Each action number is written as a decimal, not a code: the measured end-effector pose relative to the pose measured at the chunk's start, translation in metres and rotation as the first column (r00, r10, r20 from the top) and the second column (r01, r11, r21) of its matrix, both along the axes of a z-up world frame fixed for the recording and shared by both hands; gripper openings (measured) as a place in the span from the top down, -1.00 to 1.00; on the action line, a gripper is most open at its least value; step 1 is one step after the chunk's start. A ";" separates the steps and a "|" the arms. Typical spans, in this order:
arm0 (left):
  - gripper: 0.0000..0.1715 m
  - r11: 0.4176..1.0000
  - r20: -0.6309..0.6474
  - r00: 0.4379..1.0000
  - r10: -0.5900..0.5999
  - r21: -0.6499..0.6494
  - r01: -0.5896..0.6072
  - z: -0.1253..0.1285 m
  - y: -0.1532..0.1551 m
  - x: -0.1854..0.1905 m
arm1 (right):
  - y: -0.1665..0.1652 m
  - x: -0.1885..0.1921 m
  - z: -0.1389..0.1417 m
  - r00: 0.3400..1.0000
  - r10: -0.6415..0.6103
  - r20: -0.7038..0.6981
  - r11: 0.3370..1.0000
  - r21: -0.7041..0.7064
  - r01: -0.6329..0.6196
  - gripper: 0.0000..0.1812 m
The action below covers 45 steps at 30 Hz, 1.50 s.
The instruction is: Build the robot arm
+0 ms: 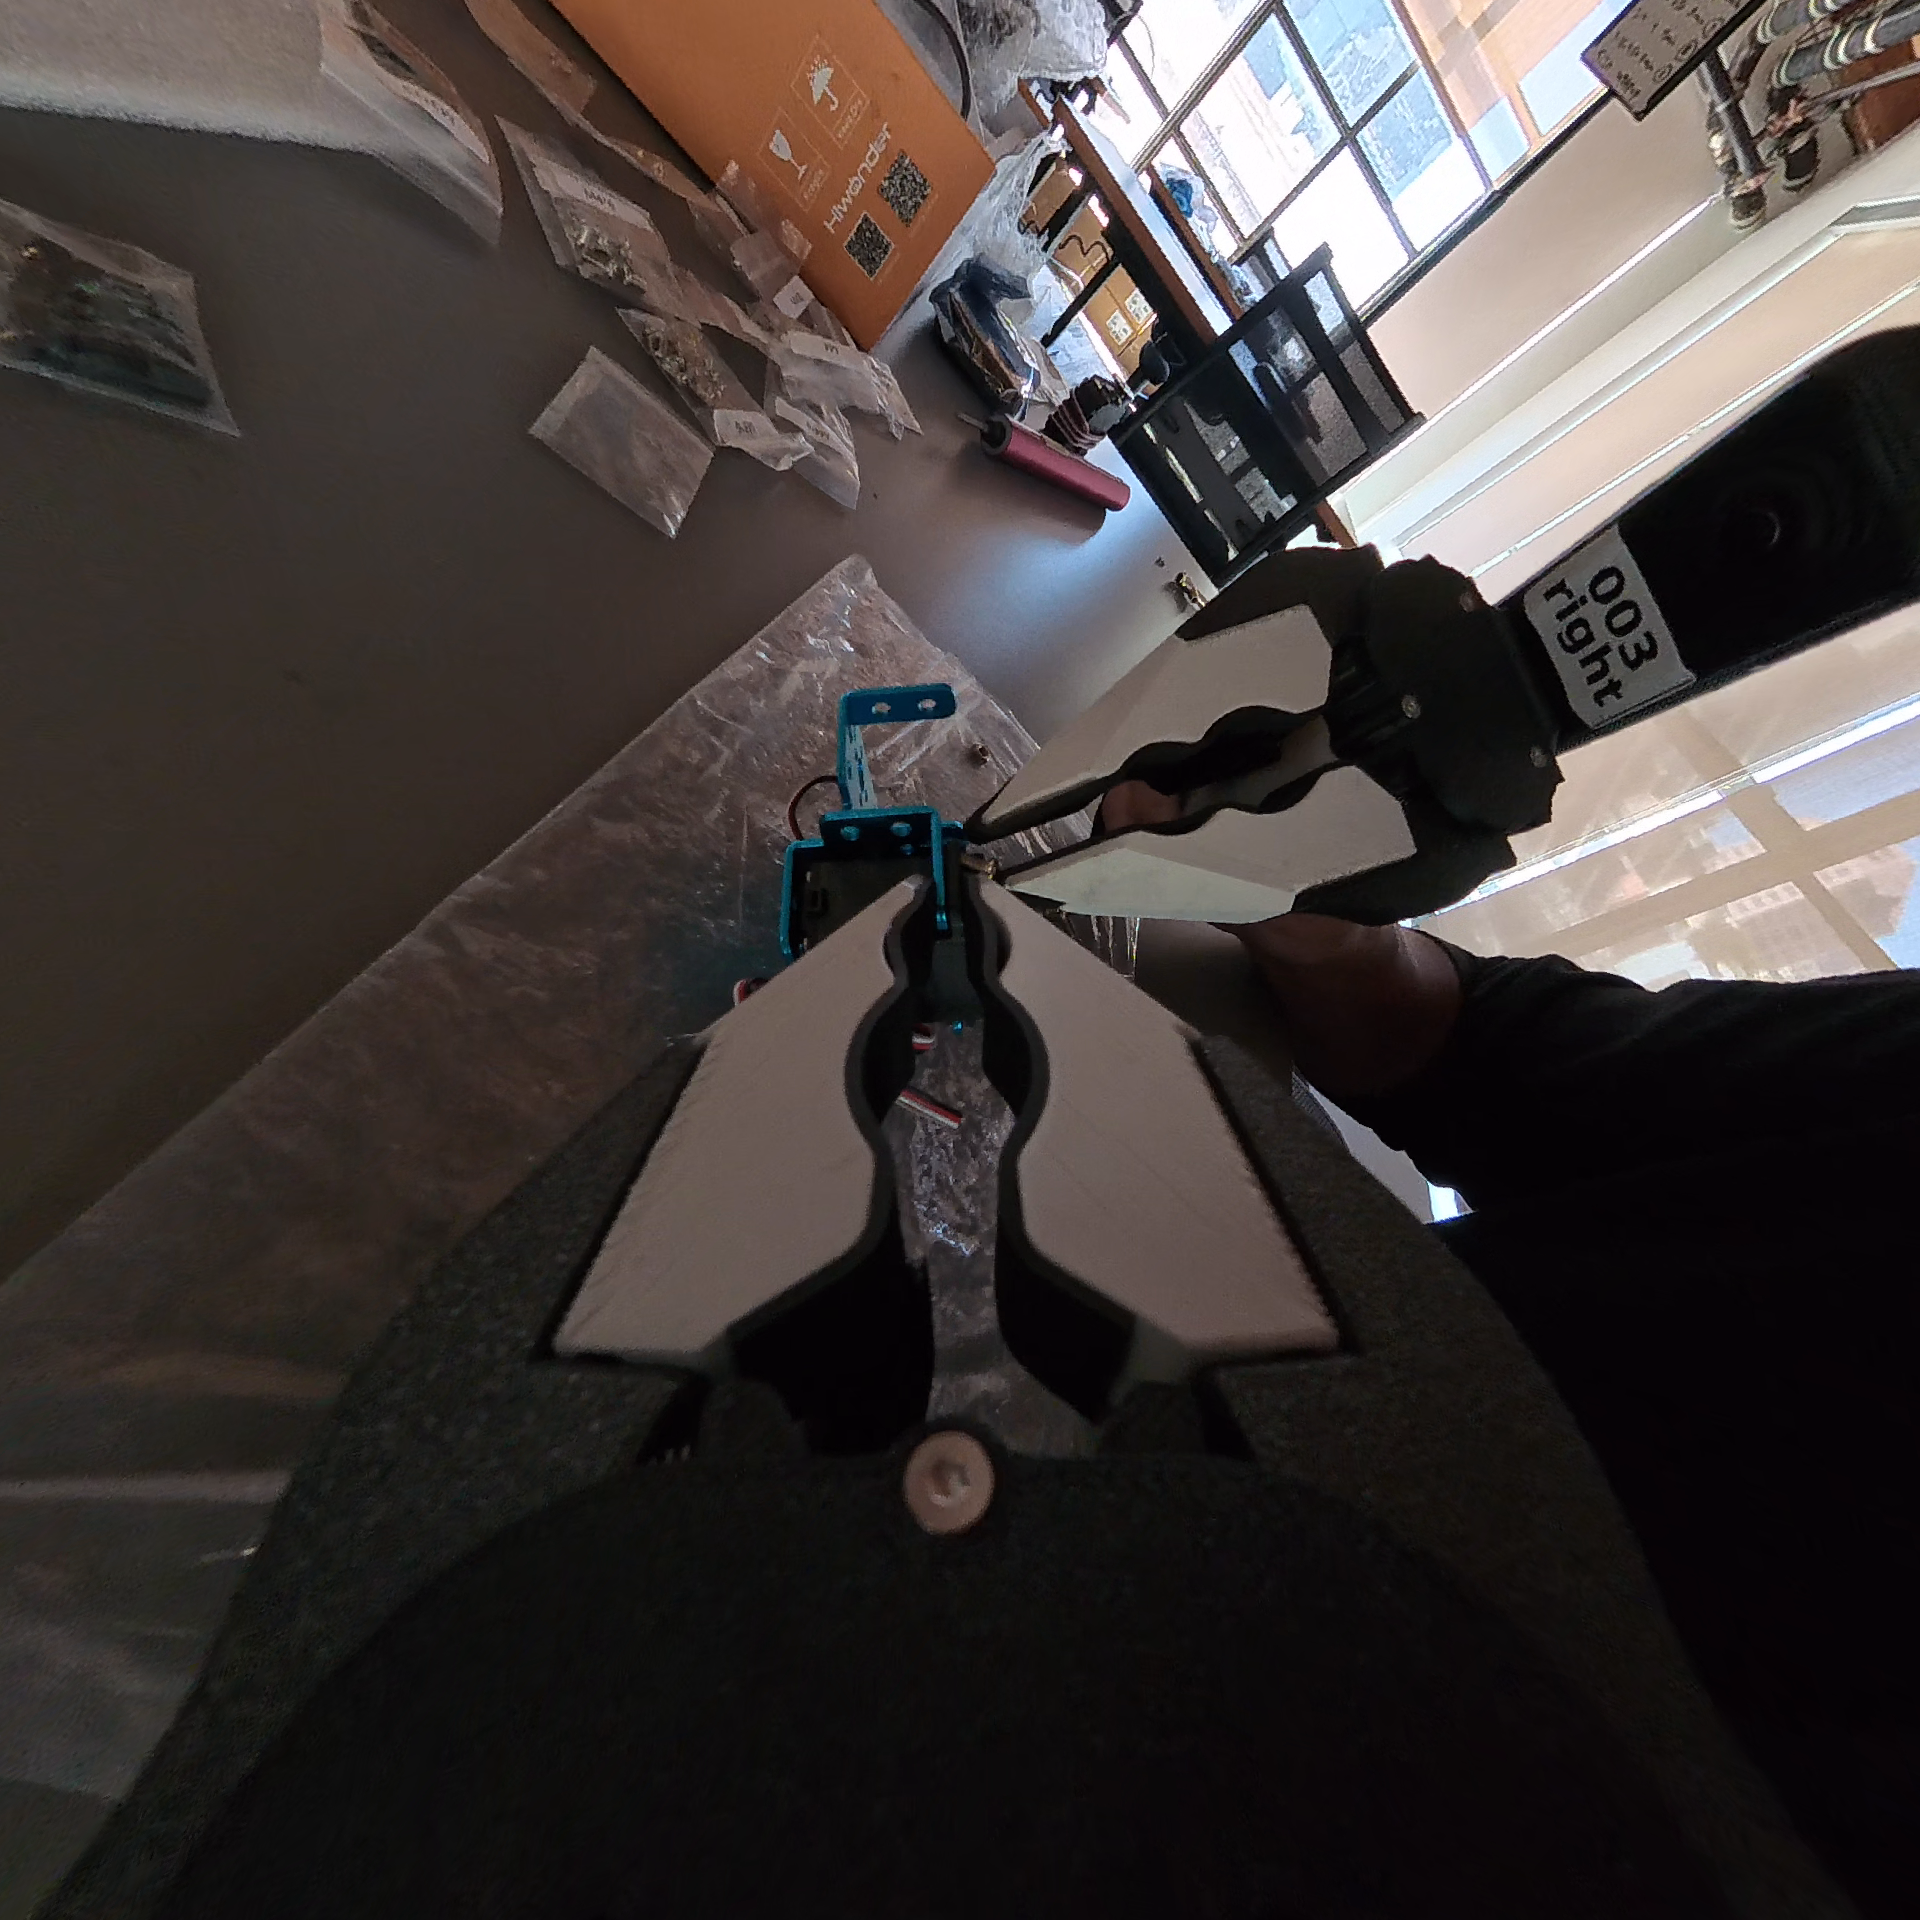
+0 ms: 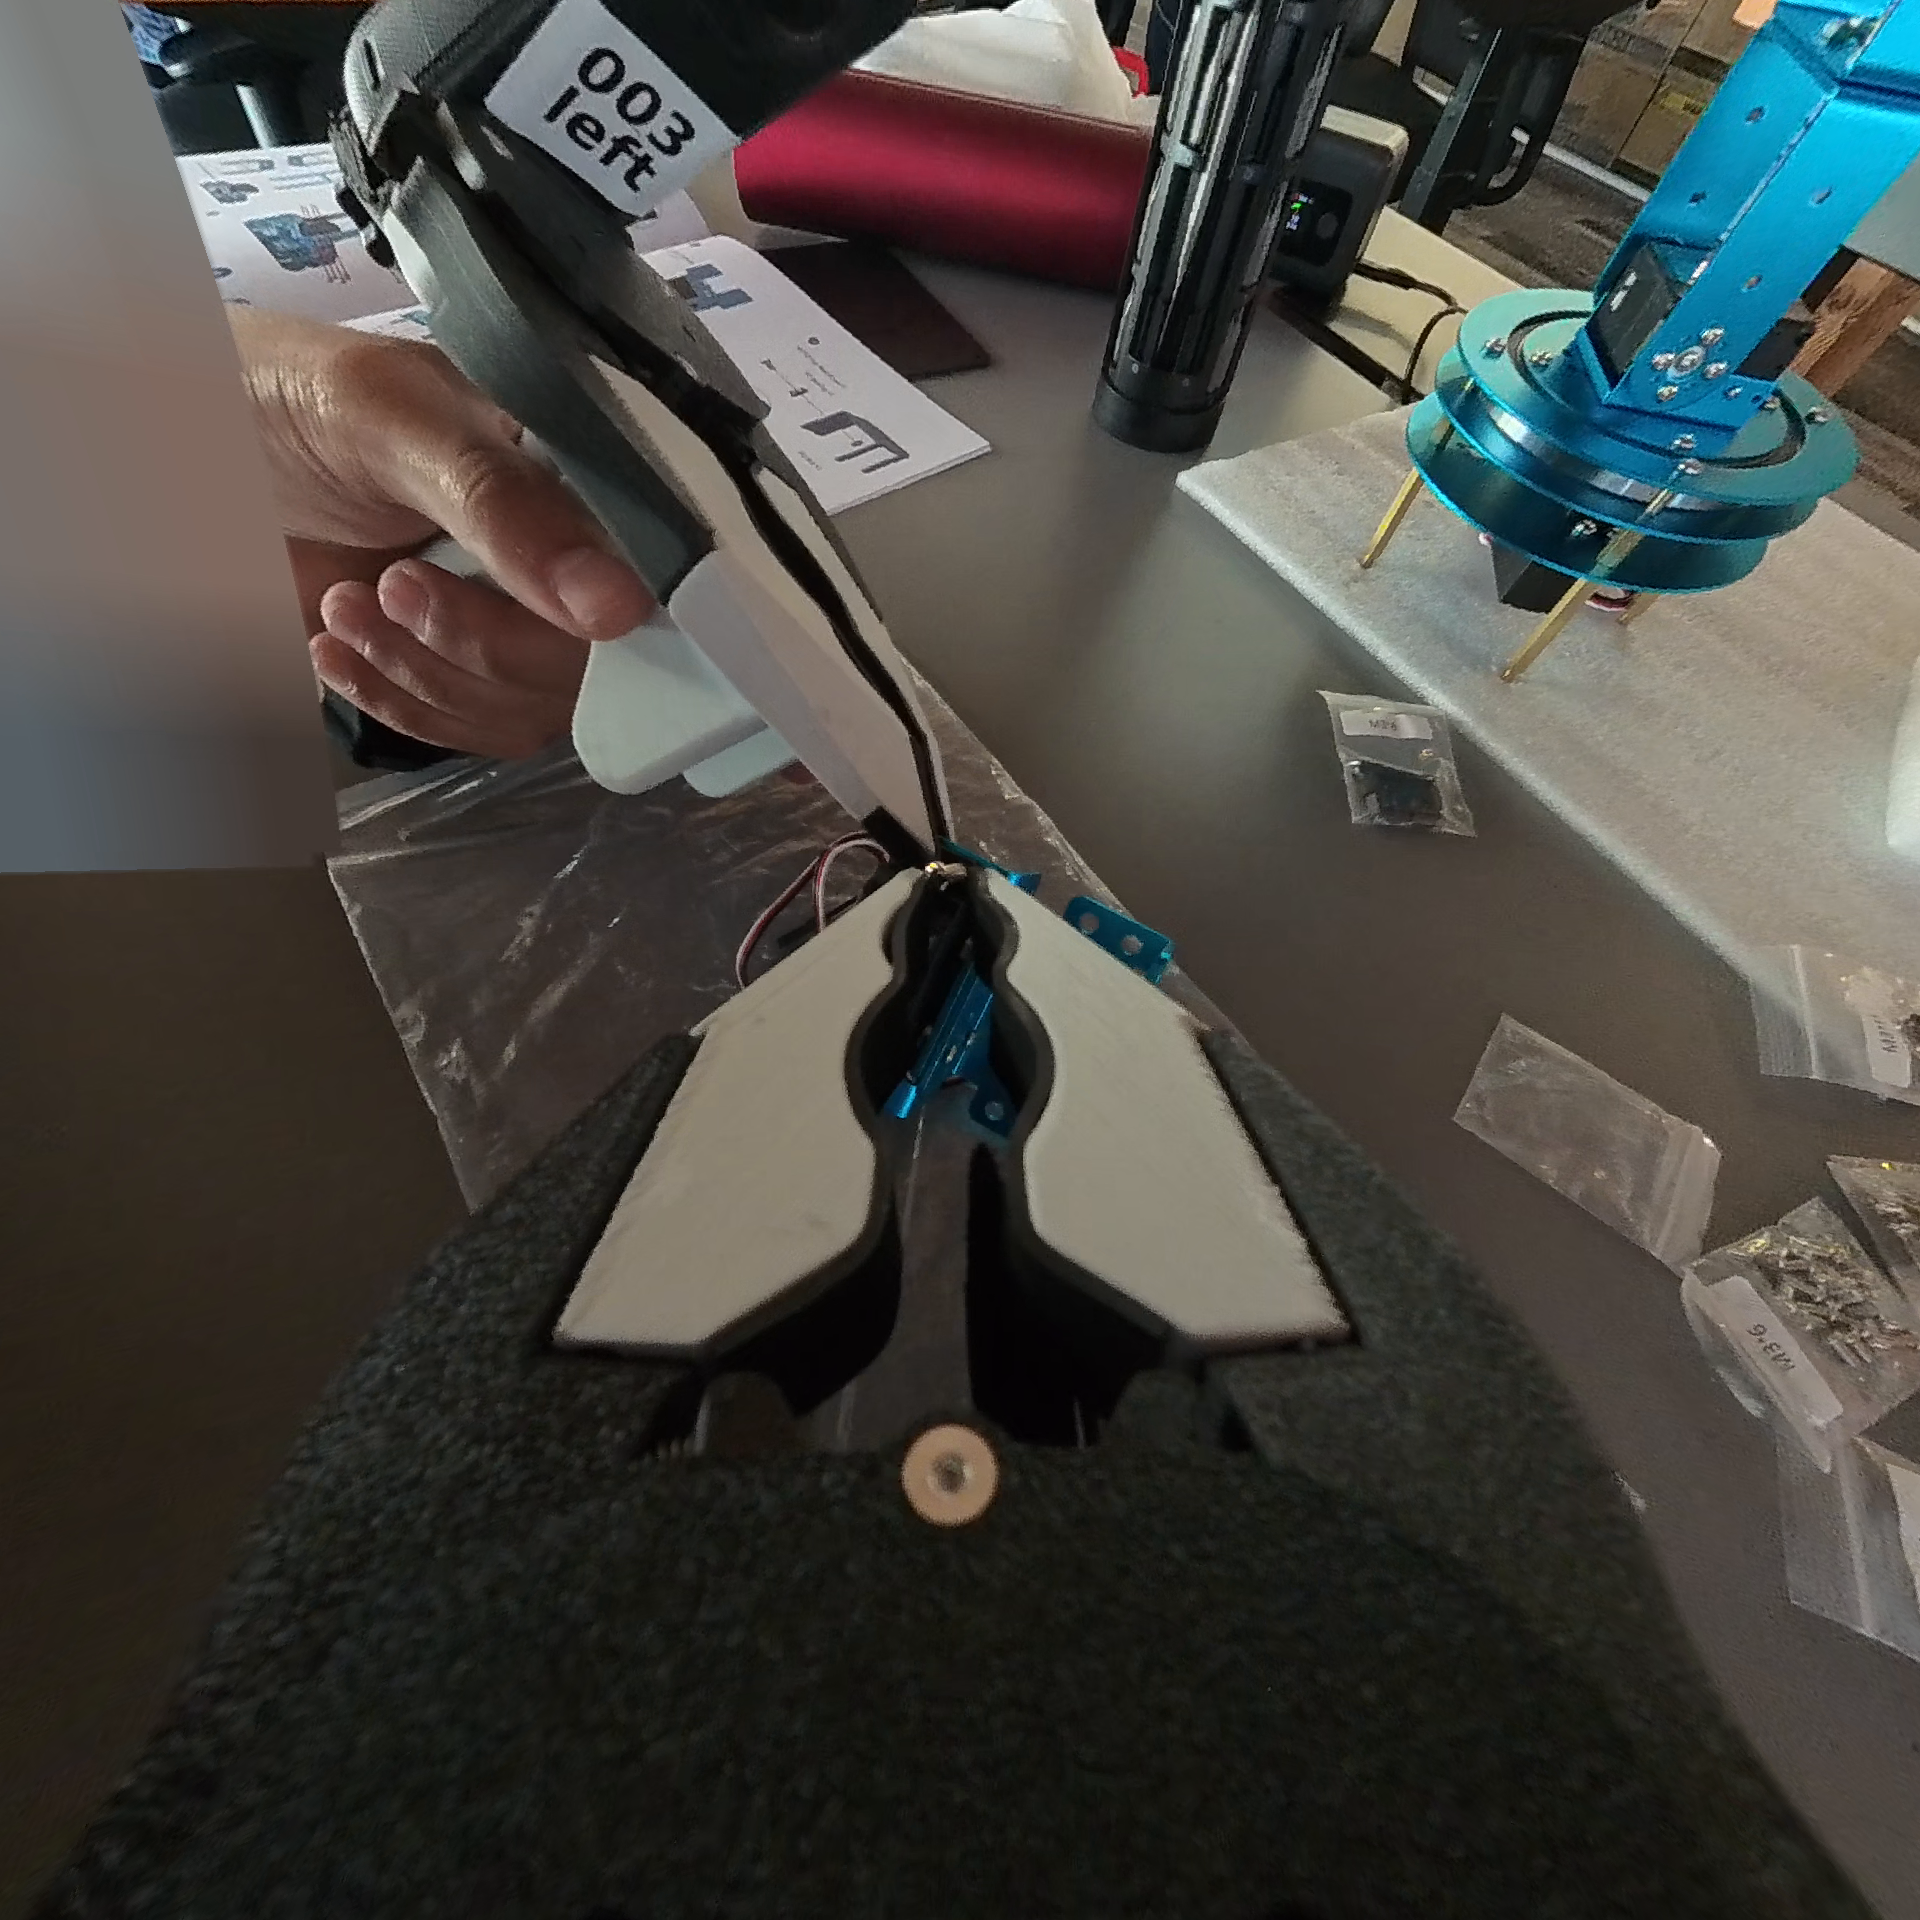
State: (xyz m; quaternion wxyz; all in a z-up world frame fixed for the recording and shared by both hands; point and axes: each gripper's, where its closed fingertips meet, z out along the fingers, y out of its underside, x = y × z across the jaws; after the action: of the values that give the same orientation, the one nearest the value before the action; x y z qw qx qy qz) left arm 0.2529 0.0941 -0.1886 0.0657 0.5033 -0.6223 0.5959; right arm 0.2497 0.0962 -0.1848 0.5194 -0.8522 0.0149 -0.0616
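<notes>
Daylight from the windows blows out the left wrist view's upper right, leaving the table dim and brownish, glare on the plastic sheet, strong fisheye bending at edges, near gripper bodies soft, right wrist view evenly lit

Bare grey table beside the plastic sheet, small parts bags scattered right, blue turntable assembly beyond

A blue metal bracket assembly with a black servo and red-white wires sits on clear plastic sheet, clamped at the left gripper's tips; the right gripper pinches a small brass screw against its side.
</notes>
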 end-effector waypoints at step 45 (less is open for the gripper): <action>0.96 0.943 0.249 0.963 -0.099 0.333 0.011 -0.002 -0.014 -0.008 | -0.015 -0.002 -0.002 0.968 0.033 -0.247 0.995 -0.084 -0.055 1.00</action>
State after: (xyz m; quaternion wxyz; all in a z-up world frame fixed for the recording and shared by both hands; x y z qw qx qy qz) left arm 0.2448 0.0801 -0.1901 -0.0852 0.4060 -0.7300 0.5431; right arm 0.2472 0.0811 -0.1869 0.4760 -0.8758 0.0574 0.0550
